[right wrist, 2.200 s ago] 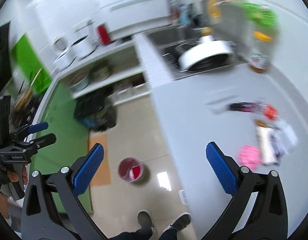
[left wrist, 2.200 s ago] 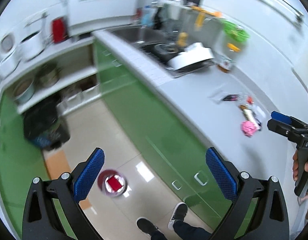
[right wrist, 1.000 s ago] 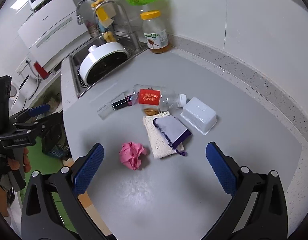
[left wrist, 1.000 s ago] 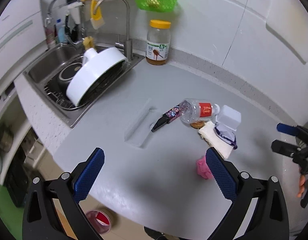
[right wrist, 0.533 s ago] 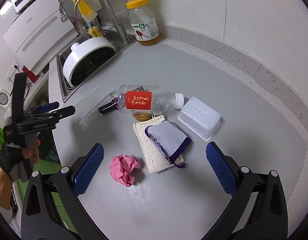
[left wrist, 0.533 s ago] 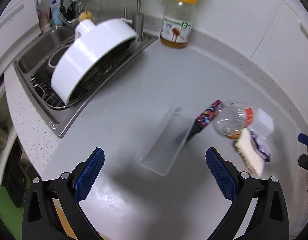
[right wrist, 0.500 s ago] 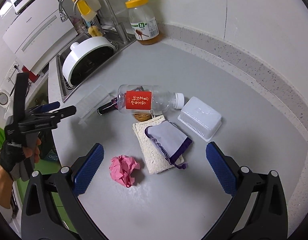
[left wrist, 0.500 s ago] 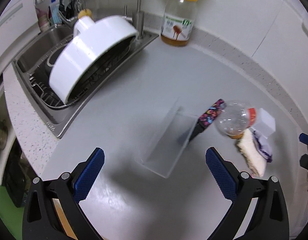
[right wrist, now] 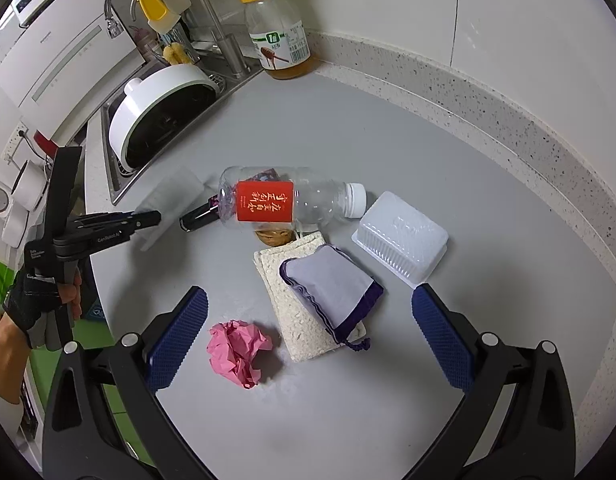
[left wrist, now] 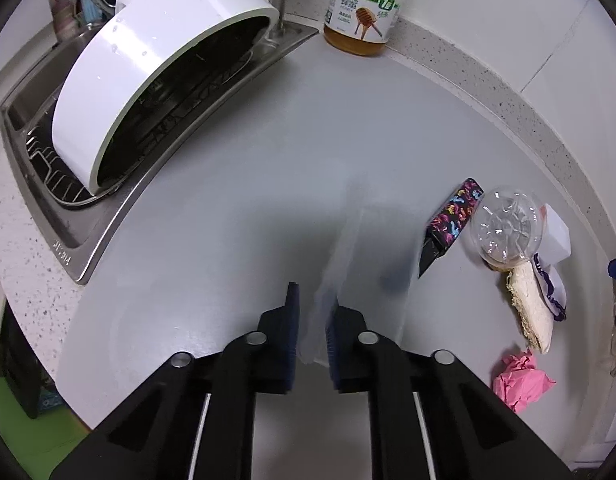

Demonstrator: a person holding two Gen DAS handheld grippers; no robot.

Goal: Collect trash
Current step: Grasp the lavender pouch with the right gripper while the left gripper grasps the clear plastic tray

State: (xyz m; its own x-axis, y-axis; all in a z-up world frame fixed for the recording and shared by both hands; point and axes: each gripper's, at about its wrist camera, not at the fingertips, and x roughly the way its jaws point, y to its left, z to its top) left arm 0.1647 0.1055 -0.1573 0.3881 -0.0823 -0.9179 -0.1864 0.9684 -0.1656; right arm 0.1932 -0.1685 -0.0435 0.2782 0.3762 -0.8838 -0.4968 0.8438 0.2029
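Black gripper frames, blue textured fingers [right wrist: 442, 334], silver screws, dark glove [right wrist: 30, 306]

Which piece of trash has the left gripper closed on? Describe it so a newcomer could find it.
On the grey countertop, beside the steel sink holding a white pot, lies a clear flat plastic tray. The left gripper has just closed on its near edge. Unlike the neighbouring clear bottle with a red label, it is see-through, flat and unlabelled.
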